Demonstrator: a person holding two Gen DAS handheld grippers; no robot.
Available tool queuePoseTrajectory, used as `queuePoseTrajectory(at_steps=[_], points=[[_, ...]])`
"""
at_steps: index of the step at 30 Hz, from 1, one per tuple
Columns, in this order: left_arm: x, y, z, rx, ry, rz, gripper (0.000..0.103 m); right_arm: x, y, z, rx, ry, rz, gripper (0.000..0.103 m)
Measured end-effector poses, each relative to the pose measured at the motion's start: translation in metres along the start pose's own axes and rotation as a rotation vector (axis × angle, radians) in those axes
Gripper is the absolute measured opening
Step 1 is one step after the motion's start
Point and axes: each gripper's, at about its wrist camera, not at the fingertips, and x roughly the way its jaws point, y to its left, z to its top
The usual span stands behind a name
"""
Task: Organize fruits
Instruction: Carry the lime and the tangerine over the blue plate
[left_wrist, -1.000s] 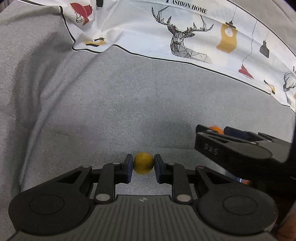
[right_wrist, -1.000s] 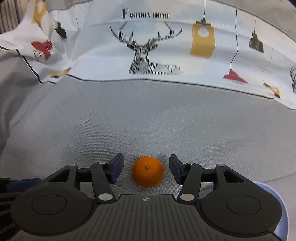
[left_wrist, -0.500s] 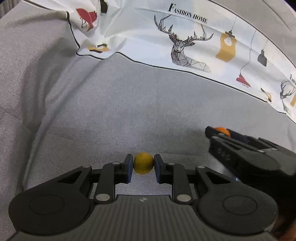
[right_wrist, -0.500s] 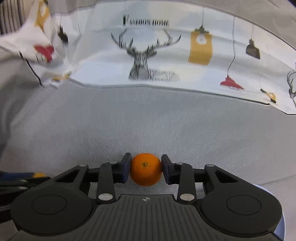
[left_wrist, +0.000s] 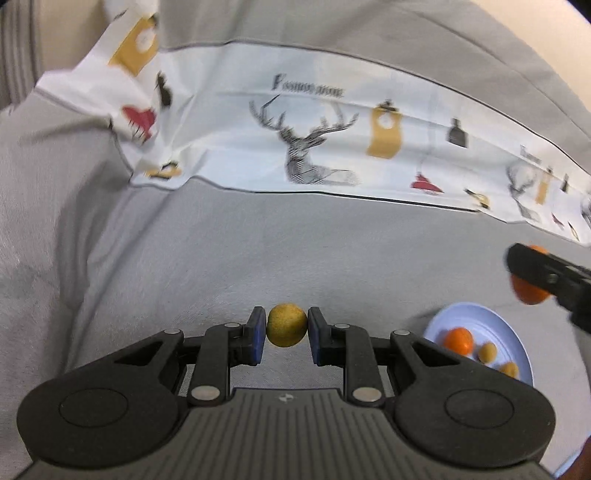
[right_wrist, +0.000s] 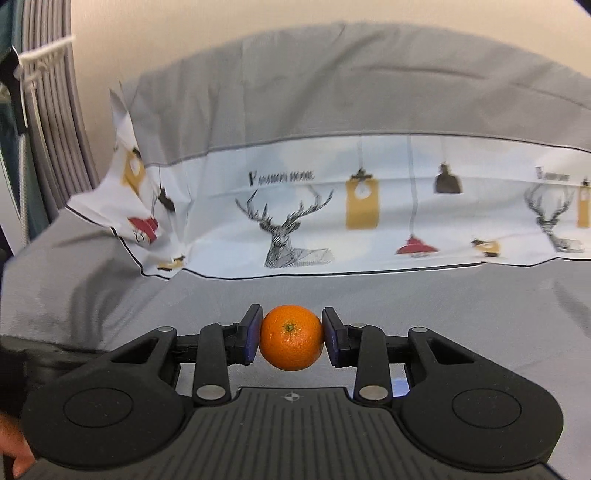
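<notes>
My left gripper (left_wrist: 287, 331) is shut on a small round yellow fruit (left_wrist: 287, 325), held clear above the grey cloth. An orange (right_wrist: 291, 342) is pinched between the blue pads of my right gripper (right_wrist: 291, 338) and lifted off the cloth. In the left wrist view the right gripper (left_wrist: 535, 271) shows at the right edge with its orange (left_wrist: 530, 295), above a pale blue plate (left_wrist: 476, 319). On the plate lie another orange (left_wrist: 458, 340) and two small yellow fruits (left_wrist: 487, 351).
Grey cloth (left_wrist: 258, 258) covers the surface and the raised back. A white printed cloth (right_wrist: 295, 221) with deer and lamps hangs along the back. Grey ribbed curtain folds (right_wrist: 51, 129) stand at the far left. A person's fingers (right_wrist: 11, 456) show at the bottom left.
The right gripper closed on the orange and lifted it up and away. The left gripper rose with the yellow fruit still in it, and the plate came into its view.
</notes>
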Motion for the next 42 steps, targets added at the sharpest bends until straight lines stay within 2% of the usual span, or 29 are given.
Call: queuePoseTrajectory(at_steps=[4, 8, 11, 19, 34, 42], points=[[-0.023, -0.015, -0.012, 0.062, -0.034, -0.039, 0.027, -0.038, -0.025, -0.011, 0.037, -0.006, -0.022, 0.036], [-0.038, -0.028, -0.028, 0.118, -0.043, -0.082, 0.027, -0.058, -0.047, -0.021, 0.035, -0.002, -0.063, 0.036], [-0.037, -0.038, -0.033, 0.154, -0.05, -0.096, 0.027, -0.059, -0.063, -0.027, -0.02, 0.007, -0.125, 0.036], [-0.015, -0.051, -0.029, 0.159, -0.041, -0.135, 0.027, -0.045, -0.107, -0.035, 0.053, 0.06, -0.189, 0.036], [0.002, -0.081, -0.031, 0.19, -0.037, -0.25, 0.027, -0.036, -0.112, -0.035, 0.05, 0.097, -0.181, 0.037], [0.007, -0.103, -0.038, 0.244, -0.024, -0.273, 0.027, -0.019, -0.103, -0.053, -0.021, 0.244, -0.131, 0.037]])
